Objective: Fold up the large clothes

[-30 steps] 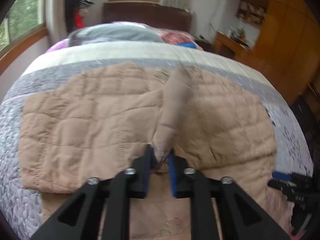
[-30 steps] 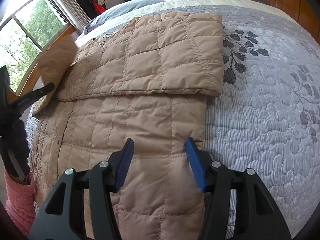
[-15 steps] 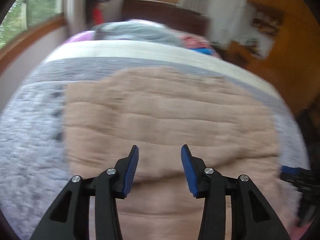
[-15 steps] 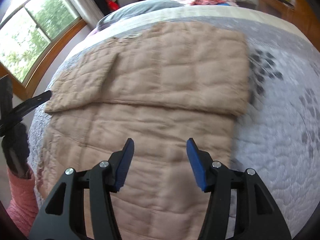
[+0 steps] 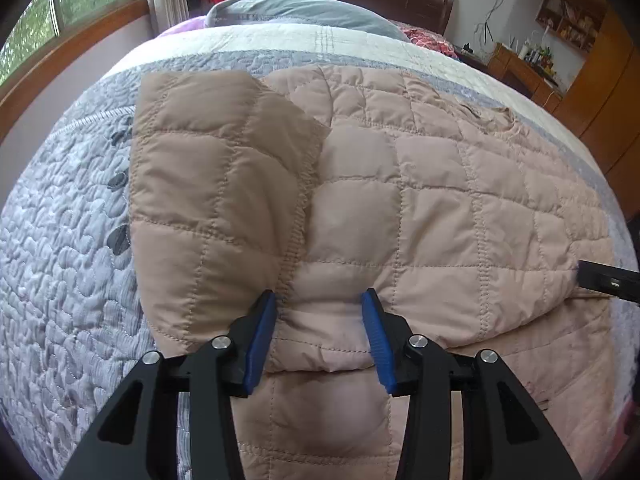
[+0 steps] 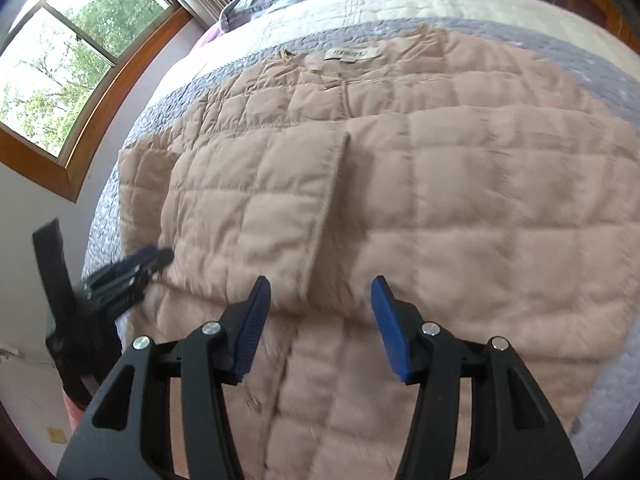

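Spread across the bed's grey quilted floral bedspread [image 5: 60, 264] lies the tan quilted puffer jacket [image 5: 420, 200]. Your left hand-held gripper [image 5: 318, 338] has just opened, its blue pads apart above a folded-over sleeve [image 5: 212, 208], pinching nothing. Your right hand-held gripper [image 6: 320, 326] also hangs spread and empty over the jacket's middle.

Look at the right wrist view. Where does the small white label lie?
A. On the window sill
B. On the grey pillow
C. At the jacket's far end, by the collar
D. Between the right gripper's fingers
C: the label sits at the far edge of the jacket, beside the collar, well away from the open right gripper.
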Action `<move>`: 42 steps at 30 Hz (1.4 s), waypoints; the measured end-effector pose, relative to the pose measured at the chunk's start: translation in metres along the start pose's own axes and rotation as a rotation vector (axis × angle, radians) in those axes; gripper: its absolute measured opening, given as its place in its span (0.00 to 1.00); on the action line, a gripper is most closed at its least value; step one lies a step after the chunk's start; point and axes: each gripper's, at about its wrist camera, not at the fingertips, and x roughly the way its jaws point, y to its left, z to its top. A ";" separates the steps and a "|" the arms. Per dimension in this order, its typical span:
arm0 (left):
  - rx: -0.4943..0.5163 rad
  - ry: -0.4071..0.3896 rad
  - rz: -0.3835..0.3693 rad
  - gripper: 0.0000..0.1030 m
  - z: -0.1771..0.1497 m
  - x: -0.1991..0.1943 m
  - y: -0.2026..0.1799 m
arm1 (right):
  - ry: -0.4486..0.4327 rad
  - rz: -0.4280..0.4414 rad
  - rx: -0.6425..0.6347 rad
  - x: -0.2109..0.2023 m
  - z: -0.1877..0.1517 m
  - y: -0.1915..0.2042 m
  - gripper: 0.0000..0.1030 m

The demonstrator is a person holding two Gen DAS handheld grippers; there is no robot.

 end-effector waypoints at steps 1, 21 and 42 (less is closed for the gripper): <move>-0.005 -0.001 -0.007 0.43 -0.001 -0.001 0.001 | 0.013 0.015 0.005 0.006 0.002 -0.002 0.46; -0.016 -0.145 -0.070 0.43 0.039 -0.035 -0.018 | -0.258 -0.079 0.077 -0.116 -0.007 -0.077 0.06; 0.068 -0.145 -0.003 0.41 0.030 -0.024 -0.059 | -0.321 -0.142 0.092 -0.111 -0.032 -0.097 0.15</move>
